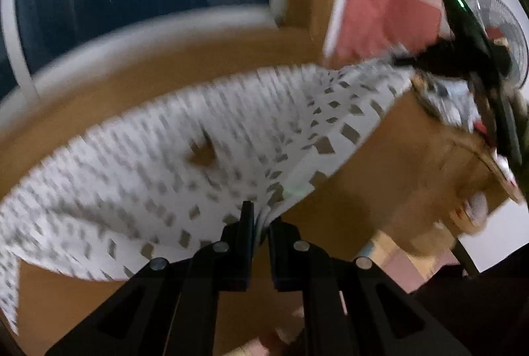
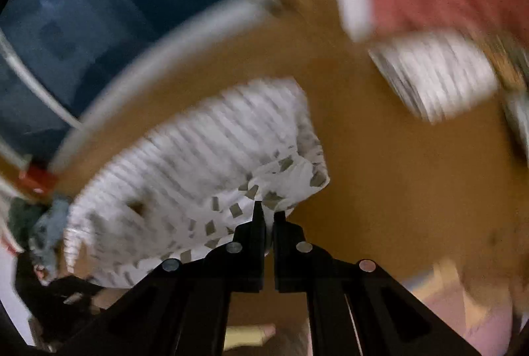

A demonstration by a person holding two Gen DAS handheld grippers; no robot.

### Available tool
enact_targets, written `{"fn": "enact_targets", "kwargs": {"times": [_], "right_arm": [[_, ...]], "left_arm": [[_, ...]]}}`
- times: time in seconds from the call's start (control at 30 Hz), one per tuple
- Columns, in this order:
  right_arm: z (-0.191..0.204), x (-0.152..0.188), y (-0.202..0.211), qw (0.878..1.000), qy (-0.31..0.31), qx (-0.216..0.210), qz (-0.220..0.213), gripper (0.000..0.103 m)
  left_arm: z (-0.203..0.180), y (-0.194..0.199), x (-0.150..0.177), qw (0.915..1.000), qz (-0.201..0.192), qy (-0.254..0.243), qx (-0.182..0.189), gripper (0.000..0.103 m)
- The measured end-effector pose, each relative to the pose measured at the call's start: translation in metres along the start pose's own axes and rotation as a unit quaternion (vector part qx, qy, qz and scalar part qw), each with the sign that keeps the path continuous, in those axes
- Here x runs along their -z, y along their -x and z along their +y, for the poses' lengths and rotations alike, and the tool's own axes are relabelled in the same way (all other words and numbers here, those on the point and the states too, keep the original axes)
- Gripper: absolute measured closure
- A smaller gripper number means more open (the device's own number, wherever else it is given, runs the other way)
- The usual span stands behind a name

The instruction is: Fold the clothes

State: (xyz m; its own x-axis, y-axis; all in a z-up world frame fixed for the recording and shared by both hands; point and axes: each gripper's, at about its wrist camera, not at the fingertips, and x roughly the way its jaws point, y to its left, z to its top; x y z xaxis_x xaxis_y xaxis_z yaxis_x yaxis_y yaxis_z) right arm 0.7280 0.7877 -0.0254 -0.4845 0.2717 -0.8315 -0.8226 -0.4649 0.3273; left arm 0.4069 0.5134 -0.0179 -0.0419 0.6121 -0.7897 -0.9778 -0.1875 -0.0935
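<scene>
White patterned garment (image 1: 185,157) spread on tan surface (image 1: 396,164), stretched between claws. Left claw (image 1: 259,220) pinched shut on hem at 6 o'clock; right claw (image 2: 268,217) clamped on its corner. Judgement: carry both edges level, keep cloth taut, avoid skewed fold.

The garment (image 1: 205,137) lies on the table (image 1: 396,164), a fan (image 1: 496,35) behind it.

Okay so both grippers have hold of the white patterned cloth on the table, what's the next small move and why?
Probably carry both pinched edges across and lay them on the far side. The left gripper and right gripper are each shut on the white patterned garment, which lies spread and unfolded on the brown table.
</scene>
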Motion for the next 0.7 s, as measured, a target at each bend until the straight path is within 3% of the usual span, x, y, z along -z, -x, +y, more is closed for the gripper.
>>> {"fn": "enact_targets", "kwargs": {"times": [0.07, 0.1, 0.2, 0.37, 0.4, 0.5, 0.6, 0.7], "right_arm": [[-0.016, 0.026, -0.023, 0.999, 0.003, 0.034, 0.013, 0.098], [-0.006, 0.031, -0.031, 0.999, 0.001, 0.044, 0.018, 0.097], [-0.009, 0.041, -0.038, 0.998, -0.003, 0.049, 0.032, 0.094], [-0.008, 0.056, -0.019, 0.997, 0.013, 0.065, 0.031, 0.062], [-0.008, 0.054, -0.008, 0.997, 0.015, 0.077, 0.024, 0.062], [-0.014, 0.040, 0.016, 0.997, 0.003, 0.079, -0.006, 0.062], [0.006, 0.019, 0.026, 0.996, 0.051, 0.057, -0.042, 0.060], [0.029, -0.009, -0.002, 0.995, 0.089, 0.024, -0.039, 0.060]], "left_arm": [[-0.012, -0.014, 0.015, 0.9996, 0.023, -0.012, 0.011, 0.096], [-0.017, -0.020, 0.022, 0.9991, 0.033, -0.020, 0.016, 0.096], [-0.031, -0.034, 0.040, 0.9970, 0.063, -0.034, 0.028, 0.096], [-0.025, -0.032, 0.059, 0.9942, 0.103, -0.008, 0.030, 0.092], [-0.023, -0.026, 0.062, 0.9940, 0.105, -0.006, 0.032, 0.090], [-0.013, -0.002, 0.069, 0.9938, 0.108, 0.004, 0.027, 0.063], [-0.007, 0.016, 0.061, 0.9959, 0.084, 0.011, 0.032, 0.061], [-0.005, 0.010, 0.030, 0.9982, 0.051, 0.018, 0.025, 0.049]]}}
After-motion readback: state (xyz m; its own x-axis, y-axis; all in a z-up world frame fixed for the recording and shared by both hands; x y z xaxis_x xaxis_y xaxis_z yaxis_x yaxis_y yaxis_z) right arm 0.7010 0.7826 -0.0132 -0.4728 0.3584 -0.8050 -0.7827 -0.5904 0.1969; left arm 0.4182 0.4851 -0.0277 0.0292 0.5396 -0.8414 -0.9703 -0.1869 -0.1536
